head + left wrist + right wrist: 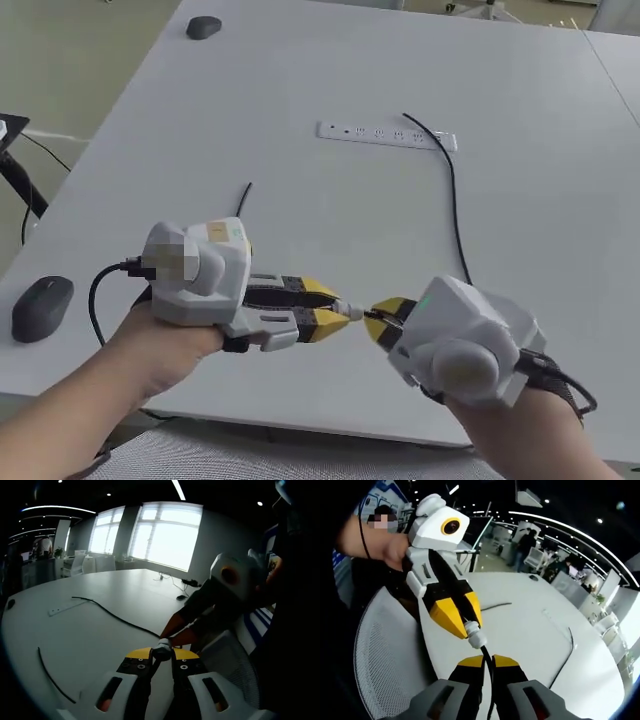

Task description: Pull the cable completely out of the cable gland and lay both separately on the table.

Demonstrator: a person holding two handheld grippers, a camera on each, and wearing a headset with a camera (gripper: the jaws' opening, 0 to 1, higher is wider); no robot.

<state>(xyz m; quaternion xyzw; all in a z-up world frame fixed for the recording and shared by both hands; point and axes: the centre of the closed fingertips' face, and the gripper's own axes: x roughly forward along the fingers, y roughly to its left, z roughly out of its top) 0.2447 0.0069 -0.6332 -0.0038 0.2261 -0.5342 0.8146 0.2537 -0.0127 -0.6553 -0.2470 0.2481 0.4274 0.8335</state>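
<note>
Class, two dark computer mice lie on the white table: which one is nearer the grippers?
The dark grey computer mouse at the white table's left edge, close to the left gripper; the other mouse lies near the far corner.

No legible text, brand, number or sign in any view, two small coloured stickers on the left gripper housing, blurred, unreadable, markings on the white power strip too small to tell
</note>
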